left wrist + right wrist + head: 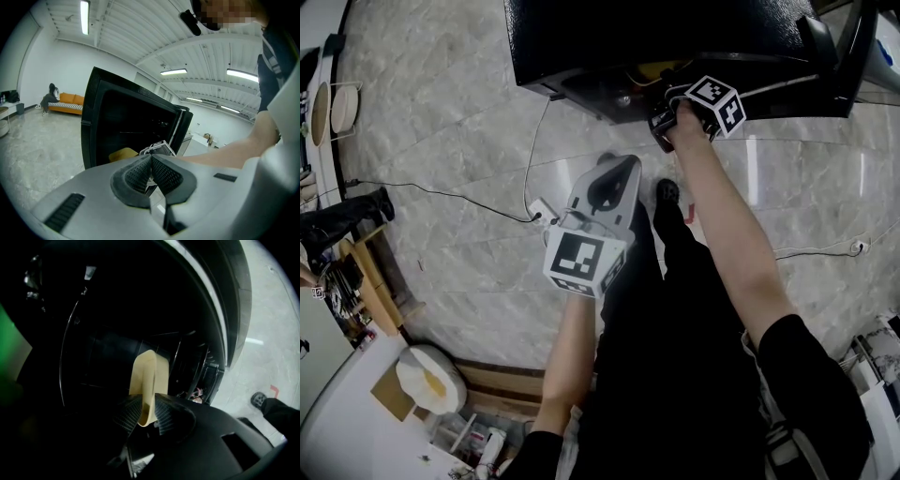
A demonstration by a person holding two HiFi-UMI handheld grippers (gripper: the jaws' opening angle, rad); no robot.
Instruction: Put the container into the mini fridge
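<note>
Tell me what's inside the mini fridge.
Inside the mini fridge a cream container sits between the right gripper's open fingers. Thin shelf wires show behind it; the rest of the interior is too dark to make out.

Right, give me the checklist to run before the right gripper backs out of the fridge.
1. Container inside the mini fridge: ok, it shows cream against the dark interior.
2. Container resting on a shelf: cannot tell, it is too dark beneath it.
3. Right gripper off the container: probably ok, the jaws stand apart with the rim between them.
4. Door open for the way out: ok.
5. Left gripper free to shut the door: ok, jaws together with nothing between them.
</note>
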